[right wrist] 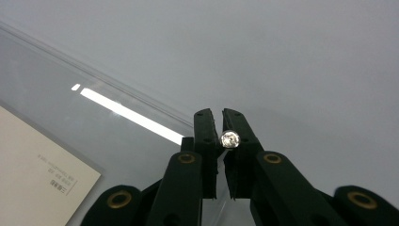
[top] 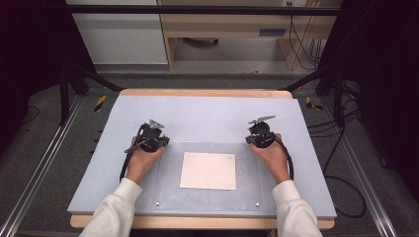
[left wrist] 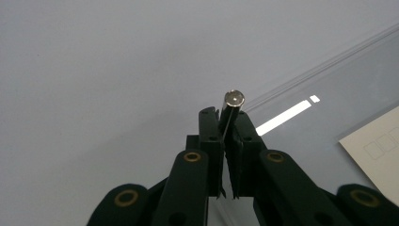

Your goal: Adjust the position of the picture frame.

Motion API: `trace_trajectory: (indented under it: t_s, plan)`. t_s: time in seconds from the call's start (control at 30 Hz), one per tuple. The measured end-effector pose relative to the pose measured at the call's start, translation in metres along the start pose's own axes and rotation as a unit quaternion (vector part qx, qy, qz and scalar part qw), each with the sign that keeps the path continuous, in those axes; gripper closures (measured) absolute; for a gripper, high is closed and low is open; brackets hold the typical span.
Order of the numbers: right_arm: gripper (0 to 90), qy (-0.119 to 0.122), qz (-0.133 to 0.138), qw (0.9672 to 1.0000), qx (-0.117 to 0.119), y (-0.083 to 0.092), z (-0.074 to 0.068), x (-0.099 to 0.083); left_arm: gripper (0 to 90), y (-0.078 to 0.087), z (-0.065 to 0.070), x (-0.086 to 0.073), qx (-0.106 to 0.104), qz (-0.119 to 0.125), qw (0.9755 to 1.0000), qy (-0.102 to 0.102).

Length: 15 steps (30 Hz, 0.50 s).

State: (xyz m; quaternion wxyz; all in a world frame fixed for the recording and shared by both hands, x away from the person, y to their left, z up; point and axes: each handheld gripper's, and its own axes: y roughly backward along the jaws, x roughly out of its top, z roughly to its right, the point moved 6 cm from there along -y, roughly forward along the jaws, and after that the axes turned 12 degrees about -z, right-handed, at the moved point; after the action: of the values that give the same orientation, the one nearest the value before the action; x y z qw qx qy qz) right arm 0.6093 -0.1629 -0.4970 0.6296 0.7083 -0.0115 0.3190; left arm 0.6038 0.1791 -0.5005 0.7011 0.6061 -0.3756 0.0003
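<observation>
Could nudge the clear plate [top: 247,170] sideways by leaning the left hand [top: 142,160] or the right hand [top: 272,159] on it, dragging the cream card [top: 207,170] at its centre off square and straining the two small fasteners [top: 157,203] seated at its 7 and 5 o'clock corners. Farther out, could lose the metal pin [left wrist: 233,106] from the left tool [left wrist: 225,115], or the second pin [right wrist: 229,139] from the right tool [right wrist: 222,115], through so thin a grip: round and smooth, so prone to slip, roll off across the table [top: 197,111] or tip over before finding a seat, with no hole clearly made out in either gripper view. Might also scratch the plate if brought down tilted or pressed hard. Worth lowering both slowly and upright, by this reading. Left tool, at the plate's 11 o'clock corner: narrowed to a slit, pinching the dark-bodied metal pin near the jaw tips, its shiny round end poking past them toward 1 o'clock at a slight lean; poised right at the plate's edge, touching nothing else as far as can be told. Right tool, at the plate's 1 o'clock corner: likewise nearly closed, clamping the second pin a little lower between the jaws, end-on to the camera so that just the bright round end reads; tips parted slightly above it, aimed at bare table just beyond the plate's far edge.
</observation>
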Motion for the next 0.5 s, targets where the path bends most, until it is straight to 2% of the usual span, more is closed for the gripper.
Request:
trace_trajectory:
  t_s: [0.1, 0.2, 0.27, 0.33, 0.37, 0.4, 0.43, 0.5]
  plan:
    - [84.4, 0.002, 0.002, 1.0, 0.0, 0.0, 0.0, -0.001, 84.5, 0.0, 0.0, -0.001, 0.001, 0.008, 1.0, 0.0]
    - [76.5, 0.009, 0.017, 0.9998, -0.001, 0.003, -0.001, -0.001, 83.7, 0.001, 0.0, -0.002, 0.004, 0.02, 0.9998, -0.004]
    - [68.1, 0.017, 0.027, 0.9995, -0.008, 0.006, -0.001, -0.004, 77.6, 0.009, -0.001, -0.001, 0.02, 0.04, 0.999, -0.007]
    - [59.3, 0.025, 0.039, 0.9988, -0.016, 0.011, -0.001, -0.008, 68.4, 0.013, -0.001, -0.001, 0.027, 0.049, 0.9984, -0.011]
    - [51.8, 0.03, 0.052, 0.9979, -0.024, 0.015, 0.0, -0.011, 59.8, 0.02, -0.002, -0.001, 0.04, 0.067, 0.9968, -0.015]
    - [51.8, 0.03, 0.052, 0.9979, -0.024, 0.015, 0.0, -0.011, 55.6, 0.02, -0.002, -0.001, 0.04, 0.067, 0.9968, -0.015]
    - [49.0, 0.029, 0.062, 0.9973, -0.027, 0.018, 0.0, -0.013, 55.6, 0.024, -0.002, -0.001, 0.042, 0.076, 0.9961, -0.015]
    - [43.0, 0.031, 0.08, 0.9959, -0.03, 0.024, 0.0, -0.016, 46.1, 0.029, -0.003, -0.002, 0.042, 0.09, 0.9949, -0.012]
